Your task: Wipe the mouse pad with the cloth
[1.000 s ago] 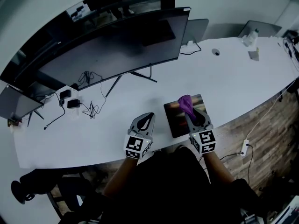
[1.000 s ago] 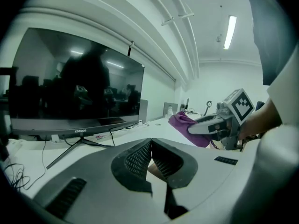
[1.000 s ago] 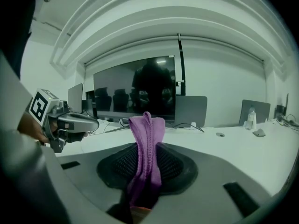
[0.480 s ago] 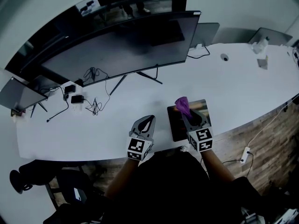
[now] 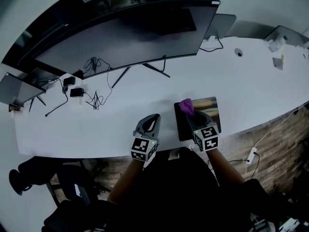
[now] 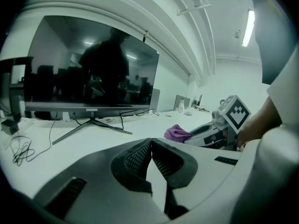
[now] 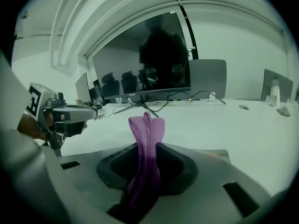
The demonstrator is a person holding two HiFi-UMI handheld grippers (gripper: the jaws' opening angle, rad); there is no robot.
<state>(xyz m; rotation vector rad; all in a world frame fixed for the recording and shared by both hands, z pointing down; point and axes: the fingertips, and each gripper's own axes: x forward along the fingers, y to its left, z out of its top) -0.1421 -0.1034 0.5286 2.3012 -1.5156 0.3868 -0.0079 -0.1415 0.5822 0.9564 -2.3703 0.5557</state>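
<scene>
A long white bench [image 5: 241, 81] with a smooth, matte top curves across the room. On a thin metal stand at its back sits a wide, curved, dark-screened monitor [image 5: 125, 33], glossy enough to throw reflections.

Near the front edge lies the dark rectangular mouse pad [image 5: 212, 109], flat and thin, with a sheen on its far right corner. It looks light and flexible, so a hard stroke could probably slide it or lift an edge. A press on one edge from the free claw would likely steady it.

The left claw [image 5: 154, 117] hovers over bare bench just left of the pad. Its ribbed dark pads are closed against each other with nothing between them [image 6: 150, 141].

The right claw [image 5: 191, 115] is over the pad's left part, clamped on a small purple fabric cloth [image 5: 186, 106]. The cloth is pinched mid-fold, so a stitched loop stands up beyond the tips [image 7: 147, 129] and the rest hangs below. It is soft, limp and light, and should mould to the pad. It is better bunched than held by a corner.
</scene>
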